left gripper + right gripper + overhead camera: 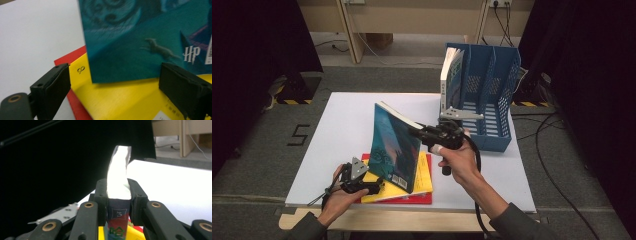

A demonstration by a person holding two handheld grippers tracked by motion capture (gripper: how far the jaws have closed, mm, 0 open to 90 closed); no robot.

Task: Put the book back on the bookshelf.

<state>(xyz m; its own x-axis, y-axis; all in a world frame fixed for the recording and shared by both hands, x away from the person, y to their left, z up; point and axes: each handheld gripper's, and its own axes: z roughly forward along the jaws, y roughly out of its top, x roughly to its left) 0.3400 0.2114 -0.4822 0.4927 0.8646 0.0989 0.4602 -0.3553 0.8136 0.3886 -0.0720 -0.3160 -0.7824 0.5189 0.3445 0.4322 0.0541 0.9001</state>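
We find the right tool [418, 131] clamped on the top edge of the teal paperback book [393, 150], standing upright on the yellow book [422, 175]. The blue plastic file rack [492, 95] lies beyond, probably its destination. The left tool [373, 187] rests open and empty beside the stack.

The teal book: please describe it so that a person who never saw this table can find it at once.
On the white table, left of the blue file rack, lies a stack of a yellow book on a red one. The teal book stands tilted on that stack, its top edge clamped in the right gripper. It alone is raised; another book stands in the rack.
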